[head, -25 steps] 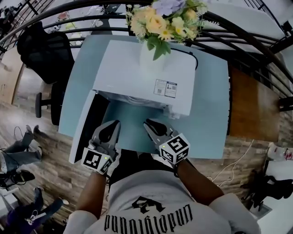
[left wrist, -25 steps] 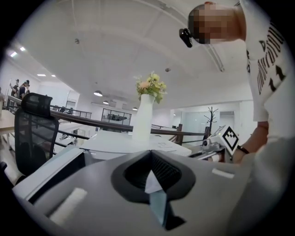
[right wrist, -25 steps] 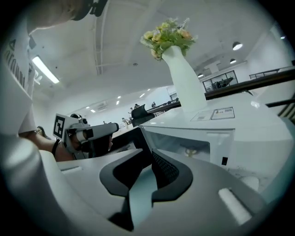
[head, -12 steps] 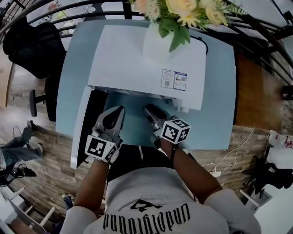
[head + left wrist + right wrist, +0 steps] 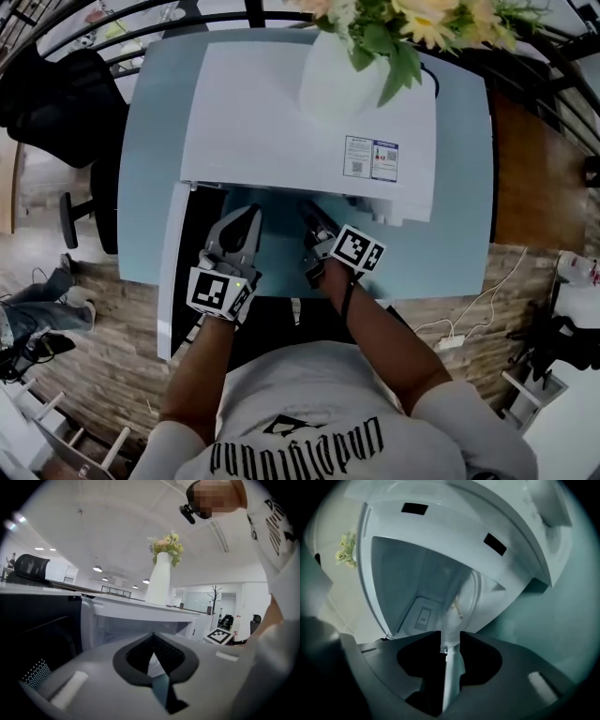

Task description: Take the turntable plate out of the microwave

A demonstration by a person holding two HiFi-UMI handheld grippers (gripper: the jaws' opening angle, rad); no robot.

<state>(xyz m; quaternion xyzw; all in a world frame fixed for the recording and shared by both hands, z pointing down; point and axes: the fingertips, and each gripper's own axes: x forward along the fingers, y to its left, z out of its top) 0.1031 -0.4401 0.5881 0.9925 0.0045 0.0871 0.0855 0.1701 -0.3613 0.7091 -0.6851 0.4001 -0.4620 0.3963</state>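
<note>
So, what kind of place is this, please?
Most likely an open-plan office, perhaps its break corner. A black office chair stands beside the pale blue table. Round ceiling lamps and glass-walled rooms with a coat stand show behind. A white microwave sits on the table.

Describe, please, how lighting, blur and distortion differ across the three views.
Head view: evenly lit and sharp, but fisheye bows the table edges. Left gripper view: dark round vignette; vase crisp, foreground soft. Right gripper view: dim, teal-tinted, tilted, with the microwave cavity slightly blurred.
</note>
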